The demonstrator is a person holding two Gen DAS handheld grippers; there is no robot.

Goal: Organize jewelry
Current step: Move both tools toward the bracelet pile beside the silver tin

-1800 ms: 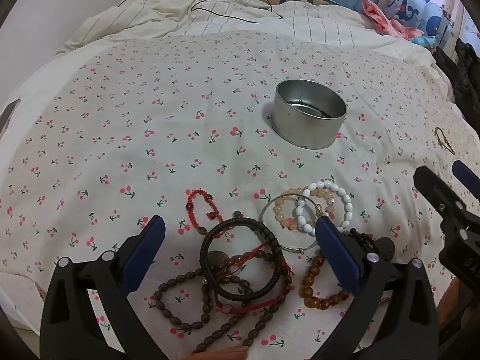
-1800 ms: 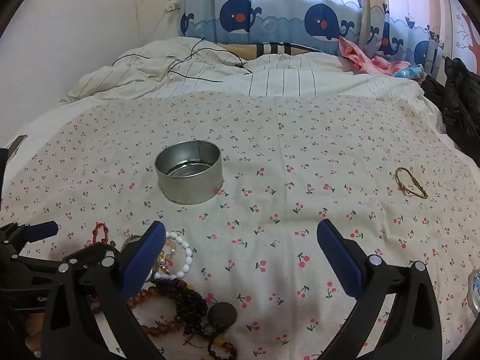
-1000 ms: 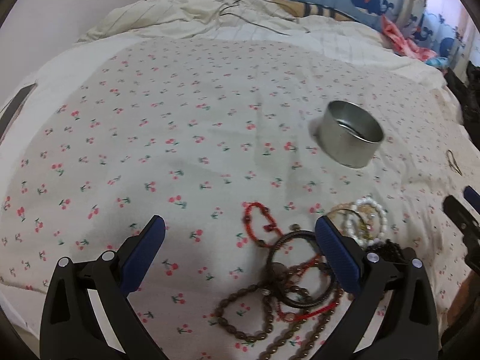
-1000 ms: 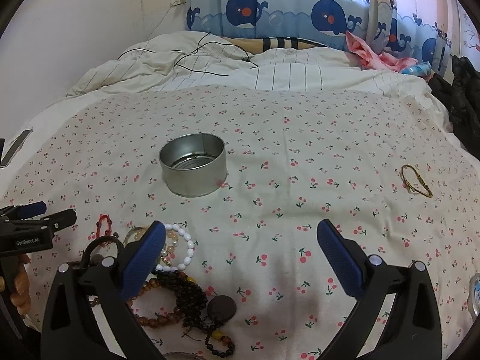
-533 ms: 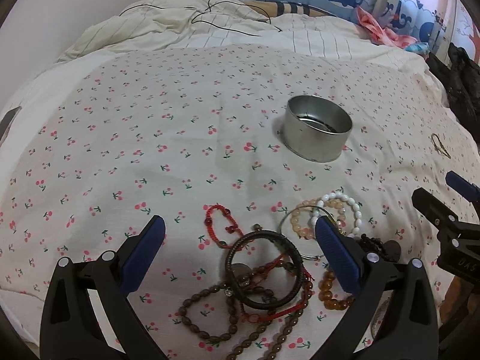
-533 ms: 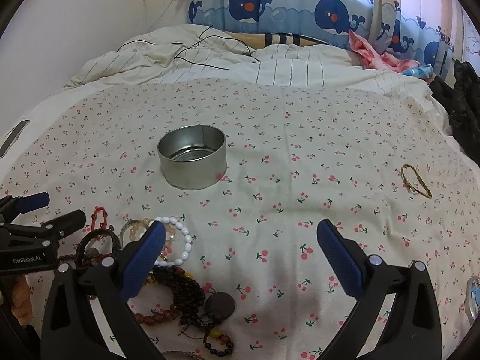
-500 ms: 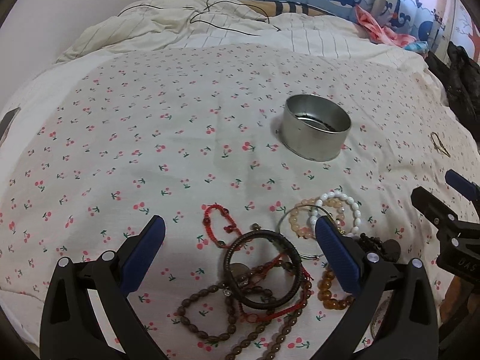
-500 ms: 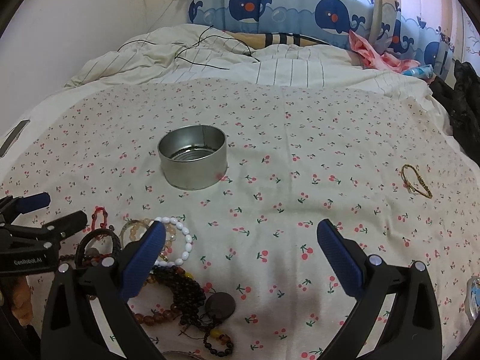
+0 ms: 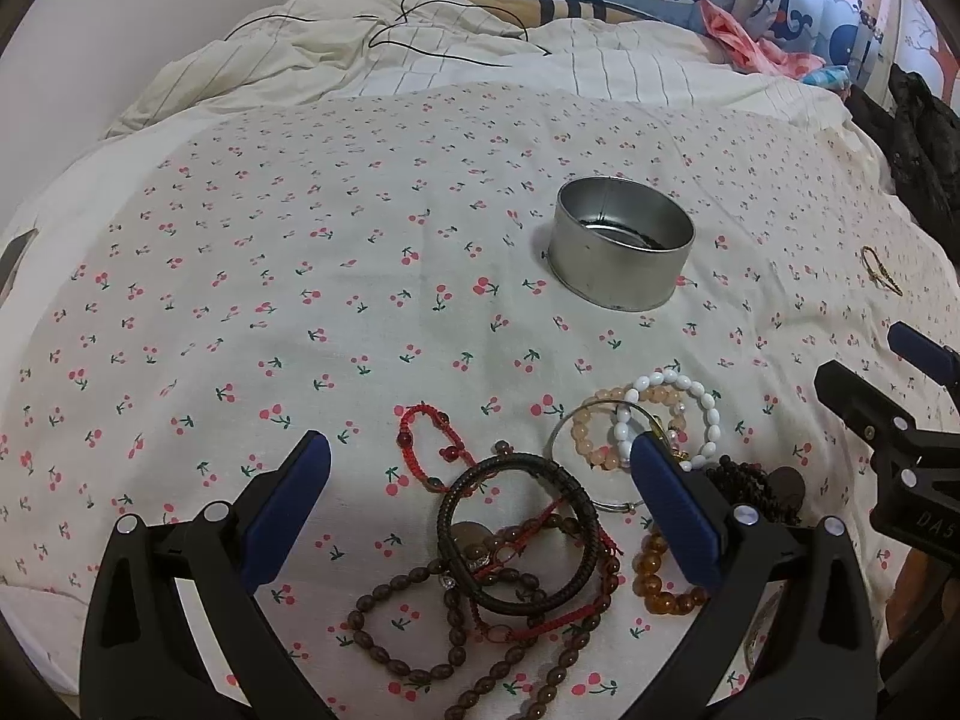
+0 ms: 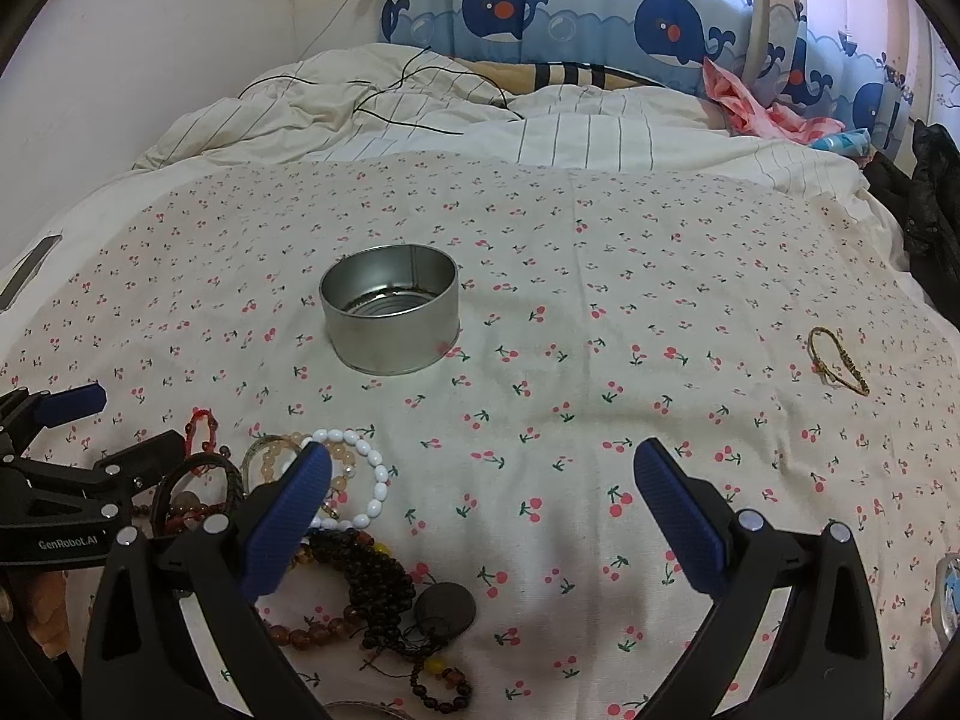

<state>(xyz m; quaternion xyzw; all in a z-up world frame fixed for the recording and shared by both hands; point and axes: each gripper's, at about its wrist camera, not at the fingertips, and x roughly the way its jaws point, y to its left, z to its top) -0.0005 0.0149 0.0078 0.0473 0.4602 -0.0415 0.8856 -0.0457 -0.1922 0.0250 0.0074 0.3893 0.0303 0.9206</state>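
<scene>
A round metal tin [image 9: 623,257] [image 10: 391,317] stands open on the cherry-print sheet. Near the front edge lies a tangle of bracelets: a black braided band [image 9: 521,531], a red cord bracelet [image 9: 420,446], brown bead strands [image 9: 408,630], a white bead bracelet [image 9: 672,417] [image 10: 366,480], a peach bead bracelet [image 9: 591,441] and amber beads [image 9: 660,582]. A dark bead string with a flat pendant [image 10: 444,606] lies beside them. My left gripper [image 9: 477,510] hangs open just over the black band. My right gripper [image 10: 480,501] is open above bare sheet, right of the pile. A thin gold bracelet [image 10: 837,360] [image 9: 879,270] lies alone far right.
A rumpled striped duvet [image 10: 420,114] with a black cable [image 10: 384,99] fills the back of the bed. Whale-print curtains [image 10: 600,12] hang behind it. Dark clothing [image 10: 924,198] is piled at the right edge. A phone-like slab [image 10: 27,270] lies at the left edge.
My left gripper swung left, then came back and settled lower over the bracelet pile. The right gripper only drifted slightly. Both stayed open and no jewelry moved.
</scene>
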